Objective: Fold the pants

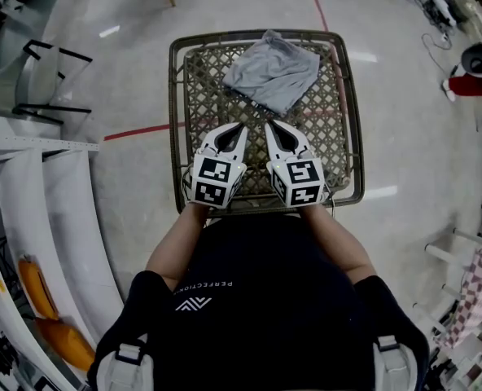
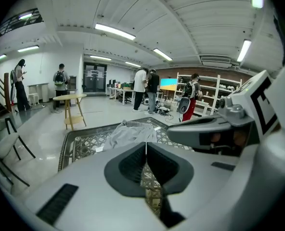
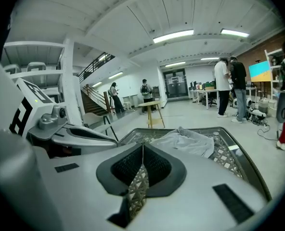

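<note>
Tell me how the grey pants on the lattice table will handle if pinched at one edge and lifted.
Probably floppy: the grey pants lie crumpled in soft folds, so a lifted edge would likely trail the rest. They look thin, so probably light. Pushed, they may bunch rather than slide, since the open lattice table could catch cloth.

Grey pants point(image 1: 272, 72), plain soft fabric, folded into a compact bundle with some wrinkles, lying flat on the lattice-top counter point(image 1: 351, 129), on its far half, turned a little against the counter's edges, top corner near the far rim
</note>
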Action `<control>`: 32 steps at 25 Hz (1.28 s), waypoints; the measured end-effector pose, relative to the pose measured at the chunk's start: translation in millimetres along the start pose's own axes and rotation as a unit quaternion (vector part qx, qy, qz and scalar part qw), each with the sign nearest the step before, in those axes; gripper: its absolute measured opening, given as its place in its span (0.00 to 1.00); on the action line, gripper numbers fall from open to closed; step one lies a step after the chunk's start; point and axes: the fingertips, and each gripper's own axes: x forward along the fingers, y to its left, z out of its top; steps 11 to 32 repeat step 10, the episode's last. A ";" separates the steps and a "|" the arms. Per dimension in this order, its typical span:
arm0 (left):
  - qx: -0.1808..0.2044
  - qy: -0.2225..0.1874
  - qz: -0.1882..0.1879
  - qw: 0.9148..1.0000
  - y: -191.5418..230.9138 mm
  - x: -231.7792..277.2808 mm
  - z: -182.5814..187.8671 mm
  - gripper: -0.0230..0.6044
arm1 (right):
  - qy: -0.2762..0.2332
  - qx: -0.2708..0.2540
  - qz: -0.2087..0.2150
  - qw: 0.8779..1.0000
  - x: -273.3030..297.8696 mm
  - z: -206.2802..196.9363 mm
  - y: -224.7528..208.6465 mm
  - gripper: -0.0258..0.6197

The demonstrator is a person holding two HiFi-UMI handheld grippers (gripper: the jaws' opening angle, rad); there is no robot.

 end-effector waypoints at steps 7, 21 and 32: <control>-0.013 0.009 0.012 1.000 4.2 -6.9 -6.3 0.06 | 0.015 0.008 0.002 1.000 0.3 -13.9 5.4 0.10; -0.016 0.013 0.011 1.000 4.2 -5.4 -10.3 0.06 | 0.014 0.015 0.005 1.000 4.4 -14.7 5.7 0.10; -0.016 0.013 0.011 1.000 4.2 -5.4 -10.3 0.06 | 0.014 0.015 0.005 1.000 4.4 -14.7 5.7 0.10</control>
